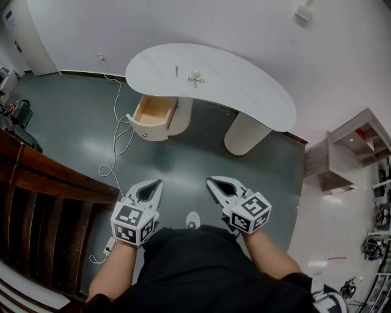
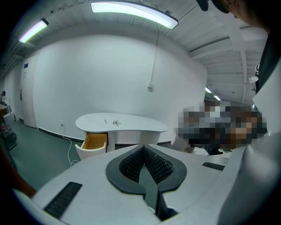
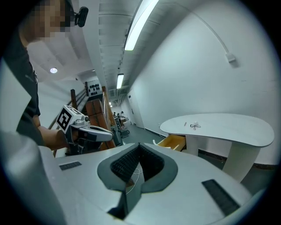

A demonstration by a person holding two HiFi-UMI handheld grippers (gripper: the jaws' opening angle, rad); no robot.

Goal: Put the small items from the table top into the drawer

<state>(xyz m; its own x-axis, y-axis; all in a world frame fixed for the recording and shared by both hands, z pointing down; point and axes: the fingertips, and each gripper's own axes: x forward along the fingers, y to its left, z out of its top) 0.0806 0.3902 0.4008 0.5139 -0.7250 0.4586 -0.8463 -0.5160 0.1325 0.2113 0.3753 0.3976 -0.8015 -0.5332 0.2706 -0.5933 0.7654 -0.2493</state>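
Facing the counter (image 1: 244,85) from well apart, holding left tool (image 1: 157,184) and right tool (image 1: 211,181) closed, empty. Leaving small items (image 1: 195,78) on the counter top behind the open drawer (image 1: 153,113). Likely risking knocking them off through reaching in closed, or snagging the floor cable (image 1: 116,104).

White kidney-shaped surface (image 1: 244,79) stands against plain white wall (image 1: 201,18), on two round cream pedestals (image 1: 244,134). Open wooden drawer (image 1: 153,116) at left pedestal. Glossy grey-green floor (image 1: 67,116); white cable (image 1: 116,137) trails across it from wall socket (image 1: 101,57). Dark wooden railing (image 1: 43,202) at left edge. Wooden shelf unit (image 1: 348,153) at right, on paler flooring (image 1: 330,226). Long tube lights (image 2: 131,9) on ceiling, lit. Thin cord (image 2: 154,57) runs down wall above surface.
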